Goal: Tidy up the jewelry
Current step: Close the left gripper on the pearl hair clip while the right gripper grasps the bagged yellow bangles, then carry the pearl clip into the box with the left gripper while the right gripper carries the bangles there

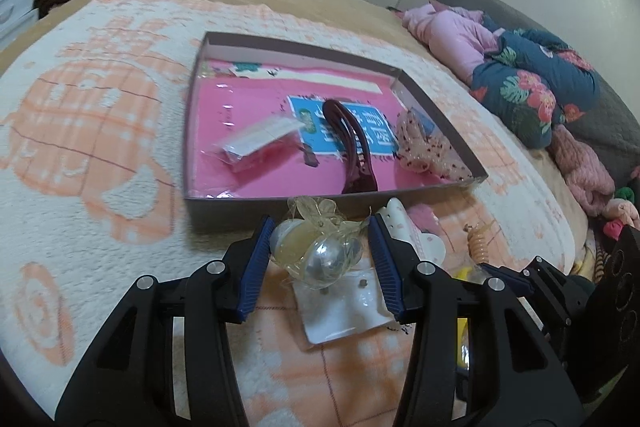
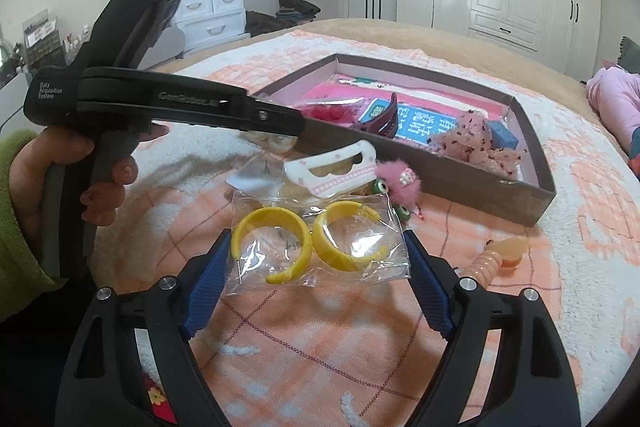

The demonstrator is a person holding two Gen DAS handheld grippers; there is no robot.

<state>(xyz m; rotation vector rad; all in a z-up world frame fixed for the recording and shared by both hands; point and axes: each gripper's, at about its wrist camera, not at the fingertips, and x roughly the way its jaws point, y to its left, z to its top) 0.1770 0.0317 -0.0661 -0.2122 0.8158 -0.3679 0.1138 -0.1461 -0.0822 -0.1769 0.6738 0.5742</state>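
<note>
My left gripper [image 1: 320, 255] is shut on a clear packet [image 1: 316, 251] that holds a pearl bead and a pale yellow bow, just in front of the box's near wall. The shallow cardboard box [image 1: 320, 201] has a pink lining. In it lie a dark red hair claw [image 1: 352, 147], a small packet [image 1: 256, 143] and a pink tulle scrunchie [image 1: 420, 147]. In the right wrist view, my right gripper [image 2: 318, 267] is shut on a clear bag with two yellow hoops [image 2: 320, 243], its pads against the bag's side edges on the blanket.
Loose on the blanket near the box [image 2: 460, 183] lie a white hair clip [image 2: 332, 167], a pink fuzzy piece [image 2: 400, 181] and an orange spiral tie [image 2: 492, 259]. A hand in a green sleeve [image 2: 24, 219] holds the left tool [image 2: 160, 99]. Clothes [image 1: 520, 87] are piled at the right.
</note>
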